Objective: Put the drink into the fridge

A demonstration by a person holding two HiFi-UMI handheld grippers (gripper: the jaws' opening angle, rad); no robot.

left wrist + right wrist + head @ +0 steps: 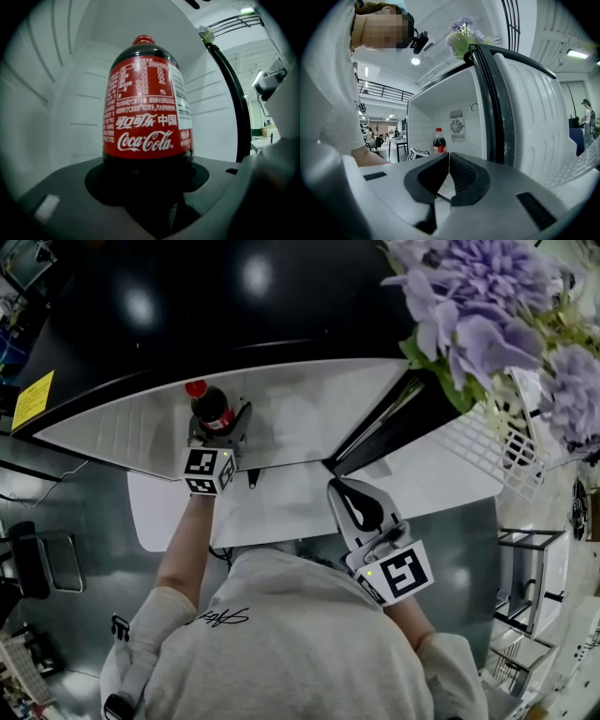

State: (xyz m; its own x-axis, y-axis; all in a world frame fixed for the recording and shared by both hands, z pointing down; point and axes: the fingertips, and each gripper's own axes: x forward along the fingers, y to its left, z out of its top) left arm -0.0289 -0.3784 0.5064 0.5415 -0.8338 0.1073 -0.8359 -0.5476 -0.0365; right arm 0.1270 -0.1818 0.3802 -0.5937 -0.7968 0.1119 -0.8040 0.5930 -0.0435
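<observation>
Left gripper view: fingers (pixel 96 182) of my left gripper (pixel 147 187) clamp the upright cola bottle (pixel 147 108) low, inside the fridge (pixel 65 112), apparently steadying it for set-down; my right gripper (pixel 449 161), closed and empty, waits beside the open door (pixel 529 117).

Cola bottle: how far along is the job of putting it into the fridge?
Done: the fridge door stands open and the cola bottle is inside the fridge. In hand: the left gripper grips it. Left: release it, draw back, probably shut the door; the right gripper is shut and empty.
</observation>
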